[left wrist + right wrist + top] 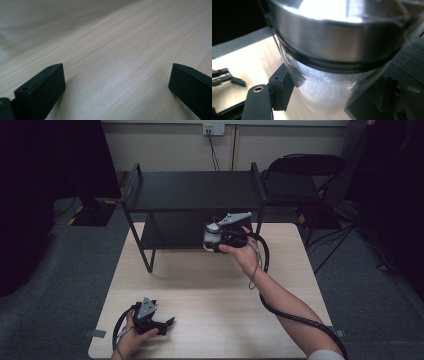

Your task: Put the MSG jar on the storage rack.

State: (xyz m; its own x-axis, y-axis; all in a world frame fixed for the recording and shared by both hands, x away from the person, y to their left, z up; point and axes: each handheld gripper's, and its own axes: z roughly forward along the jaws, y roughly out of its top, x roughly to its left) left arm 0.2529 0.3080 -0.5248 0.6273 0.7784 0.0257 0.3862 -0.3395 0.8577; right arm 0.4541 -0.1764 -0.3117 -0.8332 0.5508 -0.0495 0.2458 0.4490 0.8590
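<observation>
Right gripper view, unlabelled steel-capped jar [329, 75], jaws clamped.

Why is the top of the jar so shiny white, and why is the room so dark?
Right gripper view: glare bleaches the jar's metal lid, and its edges blur so close up. High view: dim, with black corners around the table. Left gripper view: soft shadows, sharp wood grain.

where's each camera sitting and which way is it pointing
High view: above the person's side, looking forward and down on the table and black shelf; both forearms and each hand-held gripper show.
Left gripper view: on the left hand-held gripper, looking along its open jaws at bare tabletop.
Right gripper view: on the right hand-held gripper, close on the clamped jar.
Shared: the jar appears in high and right views.
</observation>
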